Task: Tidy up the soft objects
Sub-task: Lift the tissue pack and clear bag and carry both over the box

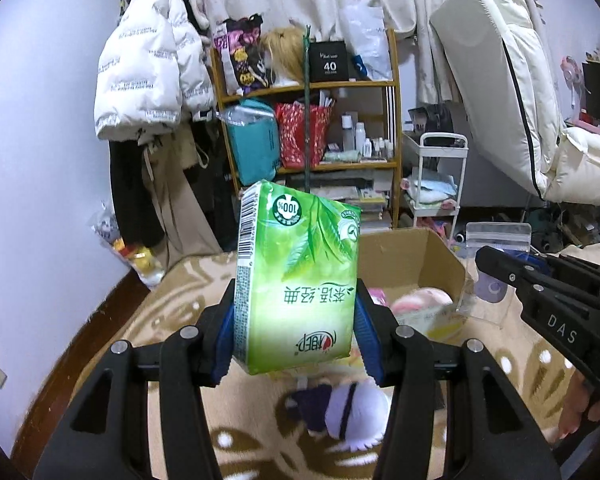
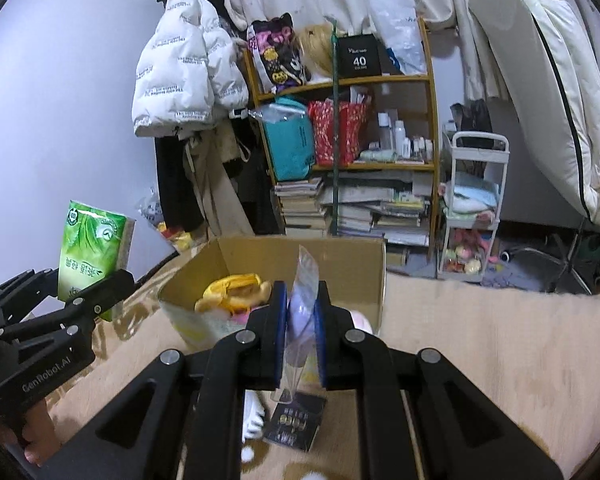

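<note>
My left gripper (image 1: 296, 330) is shut on a green tissue pack (image 1: 296, 276), held upright in the air above the patterned bed cover; the same pack (image 2: 94, 252) shows at the left of the right wrist view. My right gripper (image 2: 300, 320) is shut on a clear zip bag (image 2: 302, 304) with a pale purple item inside, seen edge-on between the blue pads; in the left wrist view that bag (image 1: 494, 264) hangs at the right. An open cardboard box (image 2: 300, 256) stands just ahead, with a yellow soft toy (image 2: 232, 292) and pink items inside.
A white and purple plush (image 1: 348, 410) lies on the cover below the left gripper. A small dark box (image 2: 296, 420) and a white plush piece (image 2: 254, 416) lie under the right gripper. Behind stand a wooden shelf (image 2: 380, 80), a white cart (image 2: 474, 208) and hanging coats (image 2: 188, 72).
</note>
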Tool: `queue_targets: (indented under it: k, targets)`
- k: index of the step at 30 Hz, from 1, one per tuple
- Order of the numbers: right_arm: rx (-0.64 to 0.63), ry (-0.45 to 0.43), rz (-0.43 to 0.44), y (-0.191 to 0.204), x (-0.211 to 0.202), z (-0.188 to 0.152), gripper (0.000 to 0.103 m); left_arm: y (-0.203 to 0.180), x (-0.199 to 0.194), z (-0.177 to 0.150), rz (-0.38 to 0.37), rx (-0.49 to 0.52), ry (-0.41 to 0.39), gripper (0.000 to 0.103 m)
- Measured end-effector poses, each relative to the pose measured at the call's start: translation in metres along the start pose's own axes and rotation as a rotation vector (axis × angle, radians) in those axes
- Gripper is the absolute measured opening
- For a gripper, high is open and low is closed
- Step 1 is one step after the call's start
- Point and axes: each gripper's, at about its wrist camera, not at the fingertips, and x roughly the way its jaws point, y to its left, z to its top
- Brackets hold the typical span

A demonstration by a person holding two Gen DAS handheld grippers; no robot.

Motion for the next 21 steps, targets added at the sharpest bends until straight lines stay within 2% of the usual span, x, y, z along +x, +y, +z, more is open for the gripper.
queue_targets:
  k: [5,13,21]
  targets:
    - [-0.035,-0.027,-0.006,-0.003,0.012,0.01,0.014,0.001,0.012,0.009,0.002,0.019,-0.042,0.05]
    - [-0.083,-0.047,-0.002,-0.001,0.033,0.021,0.014,0.004,0.045,0.013,0.007,0.006,-0.039,0.05]
    - [-0.076,0.006,-0.009,-0.001,0.049,0.016,0.014,0.01,0.065,0.008,-0.008,-0.026,-0.015,0.051]
